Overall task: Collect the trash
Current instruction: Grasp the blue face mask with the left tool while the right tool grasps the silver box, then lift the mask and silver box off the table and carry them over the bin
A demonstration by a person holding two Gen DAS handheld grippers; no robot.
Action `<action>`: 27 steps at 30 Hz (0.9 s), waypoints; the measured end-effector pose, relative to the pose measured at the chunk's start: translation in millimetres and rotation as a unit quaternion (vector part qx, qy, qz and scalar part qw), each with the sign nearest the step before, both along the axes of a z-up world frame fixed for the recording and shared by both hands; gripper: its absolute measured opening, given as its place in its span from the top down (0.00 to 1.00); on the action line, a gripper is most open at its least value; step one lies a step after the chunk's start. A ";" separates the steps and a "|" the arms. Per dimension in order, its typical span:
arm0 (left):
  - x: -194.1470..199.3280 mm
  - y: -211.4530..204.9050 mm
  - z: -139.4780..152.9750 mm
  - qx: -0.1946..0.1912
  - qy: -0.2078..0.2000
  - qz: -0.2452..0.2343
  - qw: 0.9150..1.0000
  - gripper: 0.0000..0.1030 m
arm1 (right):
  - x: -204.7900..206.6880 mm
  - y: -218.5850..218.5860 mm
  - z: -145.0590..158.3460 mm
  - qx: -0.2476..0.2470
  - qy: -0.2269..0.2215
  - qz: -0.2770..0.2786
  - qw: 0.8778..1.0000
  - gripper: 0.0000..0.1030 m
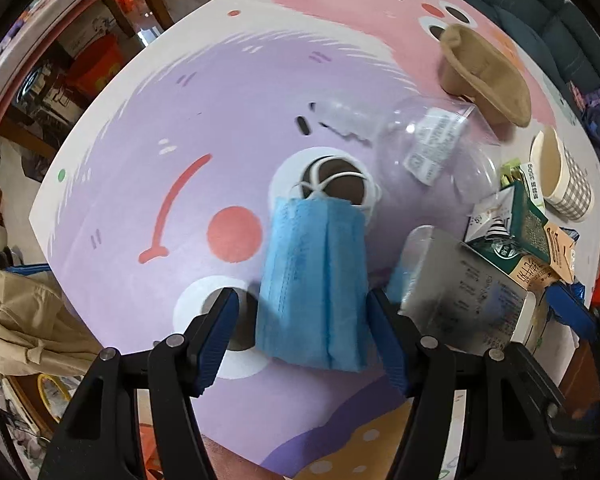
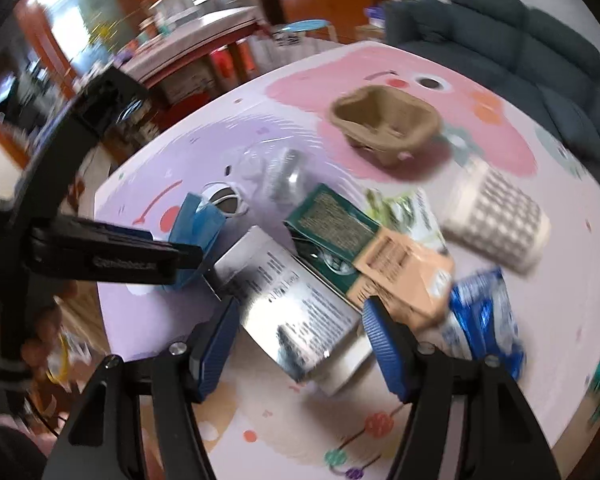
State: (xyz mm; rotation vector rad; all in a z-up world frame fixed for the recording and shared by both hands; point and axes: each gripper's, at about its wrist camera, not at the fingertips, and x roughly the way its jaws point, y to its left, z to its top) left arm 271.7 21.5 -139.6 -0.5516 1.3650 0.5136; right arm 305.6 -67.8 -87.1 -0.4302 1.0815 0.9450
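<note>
Both grippers gaping over the trash pile

Left gripper (image 1: 302, 312) straddles the blue mask (image 1: 314, 280) without gripping; right gripper (image 2: 296, 324) brackets the silver carton (image 2: 296, 312) — beyond, clear bottle (image 1: 432, 148), checked cup (image 2: 500, 220), pulp tray (image 2: 384, 128); bare mat (image 1: 148, 152) leftward to its edge.

Blue mask (image 1: 314, 280), tan pulp tray (image 2: 386, 126), grey-checked cup (image 2: 500, 216), lilac-and-pink cartoon tablecloth (image 1: 172, 128).

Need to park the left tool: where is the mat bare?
Bare purple mat left of the blue mask, around the red smile. Crowded to the right: clear bottle, silver carton, checkered cup.
</note>
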 end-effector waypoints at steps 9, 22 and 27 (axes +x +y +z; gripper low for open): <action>-14.4 10.0 -4.6 -0.007 -0.007 -0.018 1.000 0.38 | -8.1 30.9 -20.6 -0.051 -0.030 0.125 0.990 0.30; -28.1 30.3 -22.9 -0.017 0.008 -0.035 0.999 0.39 | -23.2 50.0 -42.1 -0.110 -0.058 0.164 0.979 0.29; -29.1 29.7 -16.4 -0.016 -0.001 -0.051 0.999 0.78 | -25.6 50.3 -39.0 -0.097 -0.032 0.154 0.983 0.32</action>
